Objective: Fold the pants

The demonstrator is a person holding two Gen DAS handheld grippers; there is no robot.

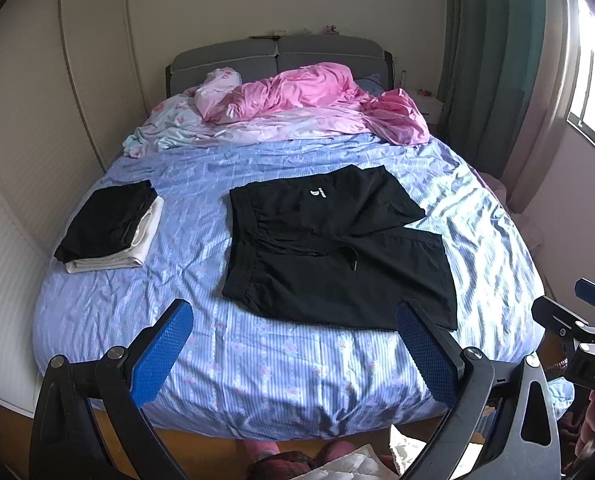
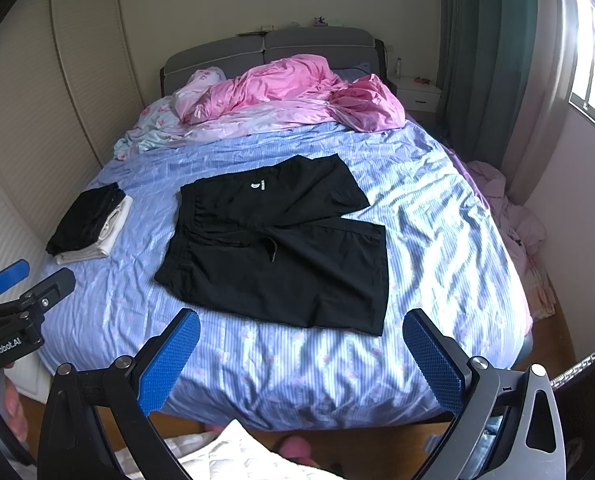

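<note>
Black shorts [image 1: 329, 248] lie spread flat on the blue striped bed sheet [image 1: 257, 368], waistband to the left, legs to the right, a drawstring at the middle; they also show in the right wrist view [image 2: 281, 248]. My left gripper [image 1: 293, 320] is open and empty, held above the bed's near edge, short of the shorts. My right gripper [image 2: 301, 328] is open and empty, also at the near edge in front of the shorts. Each gripper shows at the side of the other's view, the right one [image 1: 573, 312] and the left one [image 2: 29, 280].
A stack of folded black and white clothes [image 1: 109, 228] lies at the bed's left side. Crumpled pink bedding [image 1: 309, 100] covers the head end before a grey headboard [image 1: 277, 56]. A wardrobe is on the left, curtains and a window on the right.
</note>
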